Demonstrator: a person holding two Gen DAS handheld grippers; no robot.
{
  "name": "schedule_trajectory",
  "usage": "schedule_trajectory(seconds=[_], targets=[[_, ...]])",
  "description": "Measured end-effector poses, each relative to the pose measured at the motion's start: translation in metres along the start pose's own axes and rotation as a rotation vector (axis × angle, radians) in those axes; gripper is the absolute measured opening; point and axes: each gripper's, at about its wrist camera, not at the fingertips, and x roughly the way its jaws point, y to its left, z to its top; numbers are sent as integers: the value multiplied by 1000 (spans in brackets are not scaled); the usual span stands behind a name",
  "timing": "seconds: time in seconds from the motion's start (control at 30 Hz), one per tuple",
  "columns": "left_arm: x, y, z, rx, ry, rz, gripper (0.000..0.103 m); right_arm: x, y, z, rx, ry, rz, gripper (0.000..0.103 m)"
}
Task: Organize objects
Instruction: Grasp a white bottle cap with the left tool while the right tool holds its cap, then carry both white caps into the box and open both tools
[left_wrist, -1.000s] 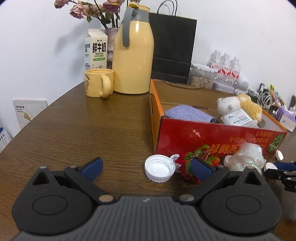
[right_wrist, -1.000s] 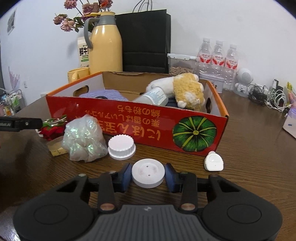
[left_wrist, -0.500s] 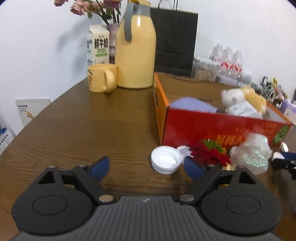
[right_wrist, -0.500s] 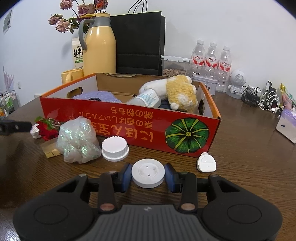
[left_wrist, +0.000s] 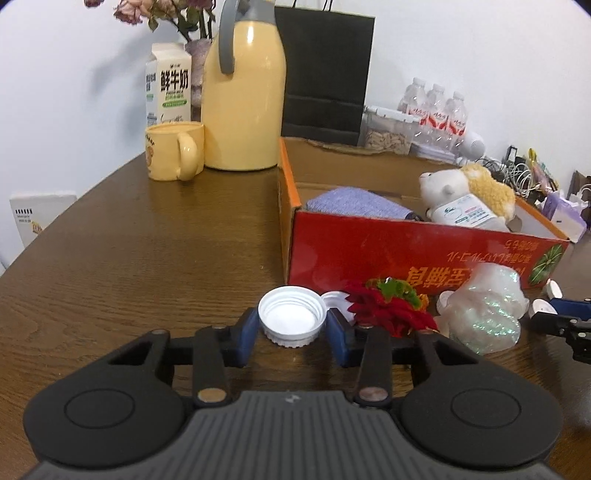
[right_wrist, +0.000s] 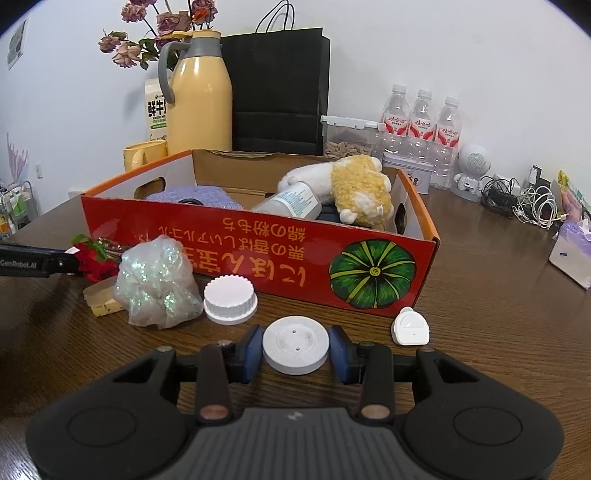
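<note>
The left gripper (left_wrist: 291, 330) has just been closing around the white cap (left_wrist: 291, 316) (open side up), in front of the red box (left_wrist: 406, 254). The right gripper (right_wrist: 295, 350) squeezes a white disc (right_wrist: 295, 344), also before the box.

A lived-in home room; a round wooden table (left_wrist: 129, 251) stands against a white wall; along its far edge a yellow thermos jug (left_wrist: 243, 107), mug (left_wrist: 173, 151), milk carton (left_wrist: 170, 88), dried flowers (right_wrist: 147, 37), water bottles (right_wrist: 421, 129); charger cables (right_wrist: 524, 199) at its right edge.
</note>
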Motion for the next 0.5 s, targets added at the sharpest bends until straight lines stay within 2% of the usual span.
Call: schedule_trajectory(seconds=[0.13,0.3,0.5], targets=[[-8,1,0,-14,-48,21,40,-5,0,-1,8,-22,0,38],[-23,2,-2,-48,-126,69,40,-19,-3,-5,36,-104,11,38],[-47,-1,12,-104,-224,52,40,-35,-5,8,27,-202,13,38]])
